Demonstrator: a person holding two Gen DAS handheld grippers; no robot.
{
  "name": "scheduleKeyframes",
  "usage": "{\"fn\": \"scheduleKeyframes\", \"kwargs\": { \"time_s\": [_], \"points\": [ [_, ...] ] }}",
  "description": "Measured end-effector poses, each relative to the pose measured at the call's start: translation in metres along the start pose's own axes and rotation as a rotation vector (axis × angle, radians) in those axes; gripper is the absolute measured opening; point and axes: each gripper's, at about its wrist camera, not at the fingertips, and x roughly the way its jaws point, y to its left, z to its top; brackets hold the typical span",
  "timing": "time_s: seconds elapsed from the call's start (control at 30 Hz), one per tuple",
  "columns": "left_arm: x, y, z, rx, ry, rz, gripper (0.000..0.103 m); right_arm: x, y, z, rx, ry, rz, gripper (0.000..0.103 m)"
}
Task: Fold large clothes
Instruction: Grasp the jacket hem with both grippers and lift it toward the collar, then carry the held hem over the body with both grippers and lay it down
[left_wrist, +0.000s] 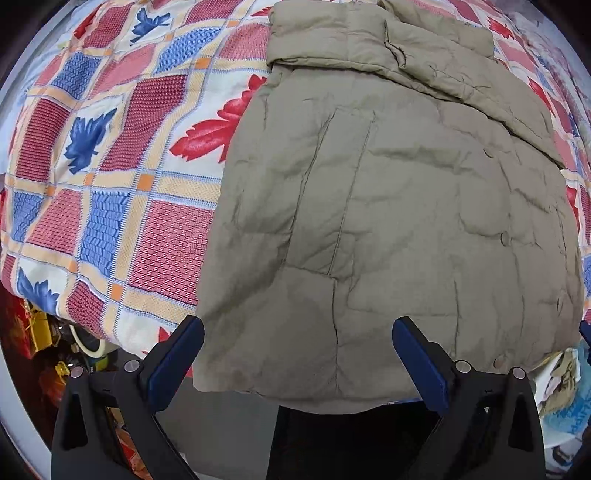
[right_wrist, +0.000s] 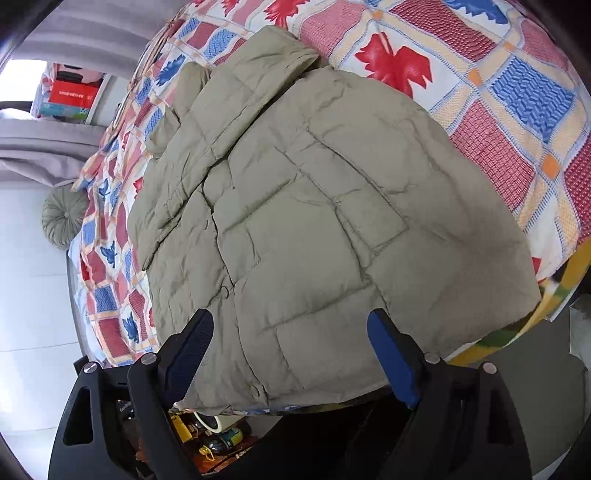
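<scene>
Wide-open left gripper (left_wrist: 297, 334) and right gripper (right_wrist: 290, 326), both empty, hover over the khaki puffer jacket's (left_wrist: 388, 206) hem on the patterned quilt (left_wrist: 110, 166); pinching both hem corners evenly should keep the fold square

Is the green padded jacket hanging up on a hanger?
No, the jacket lies spread flat on the patterned bedspread, its hem at the bed's edge.
</scene>
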Motion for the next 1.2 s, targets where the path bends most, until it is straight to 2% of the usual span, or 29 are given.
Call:
{"fn": "scheduleKeyframes", "kwargs": {
  "time_s": [0.2, 0.3, 0.47, 0.53, 0.67, 0.8, 0.97, 1.1, 1.17, 1.2],
  "points": [
    [0.015, 0.020, -0.011, -0.071, 0.080, -0.220, 0.102, -0.007, -0.027, -0.005, 0.096, -0.021, 0.029, 0.088],
    [0.021, 0.031, -0.020, -0.105, 0.105, -0.305, 0.102, -0.007, -0.044, -0.011, 0.149, -0.009, 0.045, 0.088],
    [0.035, 0.050, -0.036, -0.191, 0.176, -0.496, 0.102, 0.007, -0.077, -0.025, 0.278, 0.059, 0.065, 0.088],
    [0.042, 0.054, -0.045, -0.223, 0.198, -0.536, 0.102, 0.017, -0.088, -0.030, 0.331, 0.093, 0.092, 0.088],
    [0.056, 0.054, -0.060, -0.264, 0.249, -0.571, 0.102, 0.043, -0.096, -0.037, 0.378, 0.171, 0.160, 0.088],
    [0.073, 0.050, -0.068, -0.289, 0.269, -0.559, 0.102, 0.063, -0.091, -0.038, 0.371, 0.205, 0.195, 0.088],
    [0.076, 0.041, -0.064, -0.336, 0.213, -0.614, 0.102, 0.075, -0.090, -0.037, 0.388, 0.199, 0.202, 0.088],
    [0.070, 0.028, -0.052, -0.325, 0.168, -0.634, 0.100, 0.072, -0.084, -0.031, 0.376, 0.161, 0.266, 0.088],
    [0.069, 0.021, -0.047, -0.325, 0.159, -0.627, 0.076, 0.072, -0.080, -0.028, 0.372, 0.155, 0.279, 0.088],
    [0.068, 0.018, -0.045, -0.318, 0.157, -0.627, 0.068, 0.074, -0.079, -0.026, 0.370, 0.158, 0.286, 0.088]
  ]
}}
